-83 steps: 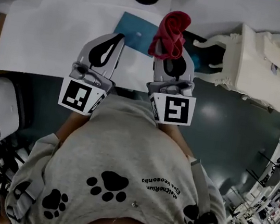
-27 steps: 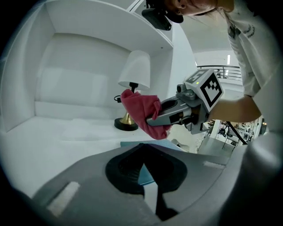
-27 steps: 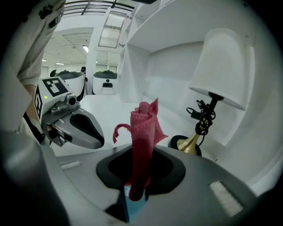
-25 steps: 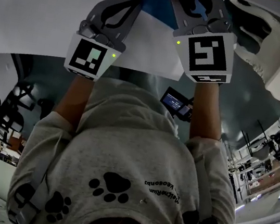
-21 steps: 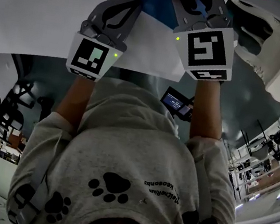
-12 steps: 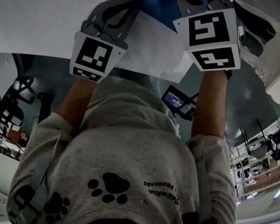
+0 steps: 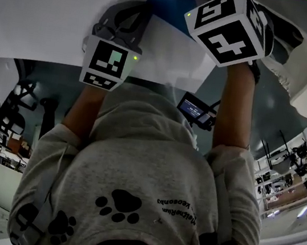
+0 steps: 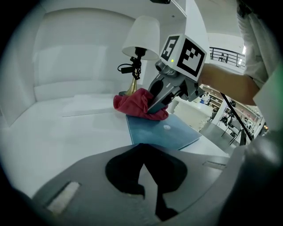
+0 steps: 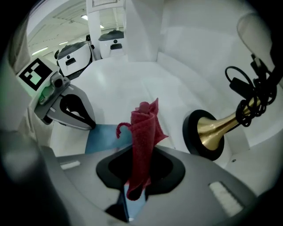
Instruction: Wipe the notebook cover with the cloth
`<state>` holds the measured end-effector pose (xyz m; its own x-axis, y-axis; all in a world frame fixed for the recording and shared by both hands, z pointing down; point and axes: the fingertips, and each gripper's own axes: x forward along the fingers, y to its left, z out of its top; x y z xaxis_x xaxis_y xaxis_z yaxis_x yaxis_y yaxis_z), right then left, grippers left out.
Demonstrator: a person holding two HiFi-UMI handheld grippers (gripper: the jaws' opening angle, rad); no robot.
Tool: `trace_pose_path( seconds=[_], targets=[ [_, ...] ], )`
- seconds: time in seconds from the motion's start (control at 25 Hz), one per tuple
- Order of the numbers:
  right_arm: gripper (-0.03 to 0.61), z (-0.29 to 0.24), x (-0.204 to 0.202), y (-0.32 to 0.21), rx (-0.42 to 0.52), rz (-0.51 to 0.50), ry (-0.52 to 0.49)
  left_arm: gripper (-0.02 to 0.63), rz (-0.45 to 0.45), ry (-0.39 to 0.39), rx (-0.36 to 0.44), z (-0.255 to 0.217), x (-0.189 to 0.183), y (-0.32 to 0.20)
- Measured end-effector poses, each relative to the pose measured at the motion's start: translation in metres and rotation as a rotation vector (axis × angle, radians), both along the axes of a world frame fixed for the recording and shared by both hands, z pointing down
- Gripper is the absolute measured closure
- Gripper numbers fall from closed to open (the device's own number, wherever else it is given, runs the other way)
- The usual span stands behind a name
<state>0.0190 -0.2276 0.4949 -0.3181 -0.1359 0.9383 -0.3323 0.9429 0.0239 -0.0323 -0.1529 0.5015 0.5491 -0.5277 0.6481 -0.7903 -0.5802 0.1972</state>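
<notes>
The right gripper is clamped on the red cloth. Its own view shows the cloth pinched narrowly between the jaws, with a rolled end sticking out beyond them. From the left gripper view the tips point steeply down and the bunched cloth lies on the far end of the blue notebook, spilling off its far-left corner towards the white table.

The notebook lies flat and closed near the table's front edge. In the head view only a strip of it shows at the top.

The left gripper has its jaws together on nothing. It sits low over the table with its tips just beside the notebook's near-left edge.

Half a second ago the right gripper's marker cube showed mostly one face. It has since tipped further, with two faces turned to the camera and the jaws now hidden behind it. The left gripper has hardly shifted in that time. About three seconds back, the cloth was over the notebook's far-right part and the whole table was in sight.

Behind the cloth stands a lamp with a white shade and a brass base — its dark cable is coiled round the stem.
</notes>
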Motion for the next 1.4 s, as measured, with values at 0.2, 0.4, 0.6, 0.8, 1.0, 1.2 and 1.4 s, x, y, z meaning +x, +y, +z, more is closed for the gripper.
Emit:
trace_pose_path(
  seconds=[0.2, 0.4, 0.6, 0.8, 1.0, 1.2, 1.4],
  targets=[
    [0.518, 0.003, 0.007, -0.005, -0.043, -0.018, 0.088, 0.615, 0.007, -0.022, -0.016, 0.003, 0.002, -0.001],
    [0.518, 0.005, 0.022, 0.0, -0.077, -0.009, 0.14, 0.617, 0.002, -0.026, -0.017, 0.004, 0.0, -0.001],
    [0.518, 0.006, 0.042, 0.013, -0.12, -0.006, 0.147, 0.615, 0.001, -0.034, -0.004, 0.001, 0.003, -0.001],
    [0.52, 0.009, 0.067, 0.022, -0.132, 0.029, 0.187, 0.615, -0.001, -0.043, 0.008, 0.002, 0.0, -0.001],
    [0.52, 0.01, 0.092, 0.032, -0.145, 0.075, 0.215, 0.617, -0.002, -0.048, 0.017, 0.002, -0.001, -0.002],
    [0.52, 0.012, 0.113, 0.041, -0.154, 0.102, 0.251, 0.617, -0.002, -0.049, 0.017, 0.003, -0.002, -0.002],
    [0.52, 0.011, 0.131, 0.049, -0.161, 0.112, 0.296, 0.617, -0.001, -0.05, 0.018, 0.001, -0.002, -0.002]
  ],
)
